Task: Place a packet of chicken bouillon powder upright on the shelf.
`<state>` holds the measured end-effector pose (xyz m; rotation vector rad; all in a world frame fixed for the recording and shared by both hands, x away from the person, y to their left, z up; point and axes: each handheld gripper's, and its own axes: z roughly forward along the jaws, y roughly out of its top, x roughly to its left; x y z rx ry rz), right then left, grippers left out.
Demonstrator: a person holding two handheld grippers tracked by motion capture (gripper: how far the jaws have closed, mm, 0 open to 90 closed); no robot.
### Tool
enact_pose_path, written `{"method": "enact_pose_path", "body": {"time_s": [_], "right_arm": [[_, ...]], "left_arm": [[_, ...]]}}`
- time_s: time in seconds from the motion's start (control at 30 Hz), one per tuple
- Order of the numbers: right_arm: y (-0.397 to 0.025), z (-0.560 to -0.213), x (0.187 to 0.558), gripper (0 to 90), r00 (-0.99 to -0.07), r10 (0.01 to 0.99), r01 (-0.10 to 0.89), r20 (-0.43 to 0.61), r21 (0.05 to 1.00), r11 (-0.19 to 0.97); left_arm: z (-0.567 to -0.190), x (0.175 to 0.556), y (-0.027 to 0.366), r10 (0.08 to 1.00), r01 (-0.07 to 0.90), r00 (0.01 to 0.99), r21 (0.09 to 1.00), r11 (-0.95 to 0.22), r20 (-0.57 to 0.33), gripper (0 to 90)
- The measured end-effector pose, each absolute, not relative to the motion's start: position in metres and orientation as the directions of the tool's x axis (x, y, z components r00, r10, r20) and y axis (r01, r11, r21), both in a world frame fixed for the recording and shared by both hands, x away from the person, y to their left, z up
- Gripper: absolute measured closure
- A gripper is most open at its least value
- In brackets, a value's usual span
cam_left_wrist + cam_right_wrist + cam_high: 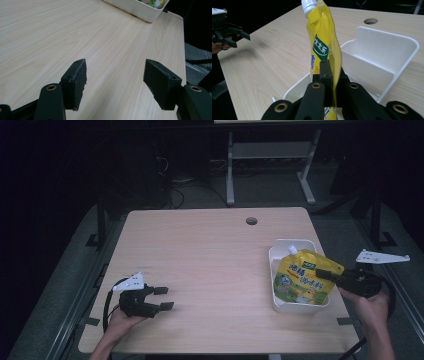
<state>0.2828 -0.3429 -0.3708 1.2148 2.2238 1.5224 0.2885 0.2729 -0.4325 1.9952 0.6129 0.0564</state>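
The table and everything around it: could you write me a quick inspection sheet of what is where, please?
Surface: pale wooden table with a round hole near its far edge.
Job's things: yellow spouted pouch, held over the white bin at the table's right side.
Clutter: nothing seen.
Grippers: right gripper shut on the pouch's edge; left gripper open, jaws wide apart, low over bare wood.
Cables: a black cable loops from the left gripper.
Surroundings: dark room, grey floor, a white table frame beyond.
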Motion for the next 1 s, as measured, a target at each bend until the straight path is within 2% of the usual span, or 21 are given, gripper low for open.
{"method": "enact_pose_path", "body": {"time_s": [0.3, 0.37, 0.4, 0.43, 0.47, 0.53, 0.67, 1.0], "right_arm": [[-0.345, -0.374, 0.282, 88.9, -0.647, 0.704, 0.517, 0.292, 0.847, 0.124], [-0.345, -0.373, 0.282, 85.9, -0.646, 0.703, 0.523, 0.297, 0.844, 0.124], [-0.345, -0.372, 0.282, 80.6, -0.637, 0.712, 0.527, 0.295, 0.841, 0.124], [-0.345, -0.372, 0.282, 80.6, -0.637, 0.712, 0.527, 0.295, 0.841, 0.124], [-0.345, -0.370, 0.282, 72.7, -0.631, 0.720, 0.525, 0.289, 0.843, 0.122], [-0.345, -0.368, 0.282, 72.3, -0.625, 0.724, 0.525, 0.293, 0.843, 0.112], [-0.347, -0.353, 0.282, 63.7, -0.607, 0.744, 0.507, 0.279, 0.857, 0.091], [-0.330, -0.307, 0.285, 57.5, -0.630, 0.749, 0.442, 0.205, 0.888, 0.129]], "left_arm": [[-0.432, 0.288, 0.273, 0.442, 0.395, 0.871, 0.842, -0.367, -0.215, 34.6], [-0.432, 0.288, 0.273, 0.443, 0.396, 0.870, 0.842, -0.366, -0.217, 34.6], [-0.432, 0.288, 0.273, 0.443, 0.396, 0.870, 0.842, -0.366, -0.217, 34.6], [-0.432, 0.288, 0.273, 0.443, 0.396, 0.870, 0.842, -0.366, -0.217, 34.6], [-0.432, 0.288, 0.273, 0.442, 0.397, 0.870, 0.842, -0.365, -0.218, 34.6], [-0.432, 0.288, 0.273, 0.442, 0.396, 0.870, 0.842, -0.366, -0.217, 34.6], [-0.432, 0.288, 0.273, 0.440, 0.396, 0.871, 0.842, -0.367, -0.218, 34.6], [-0.431, 0.288, 0.274, 0.439, 0.394, 0.872, 0.842, -0.368, -0.217, 34.5]]}}
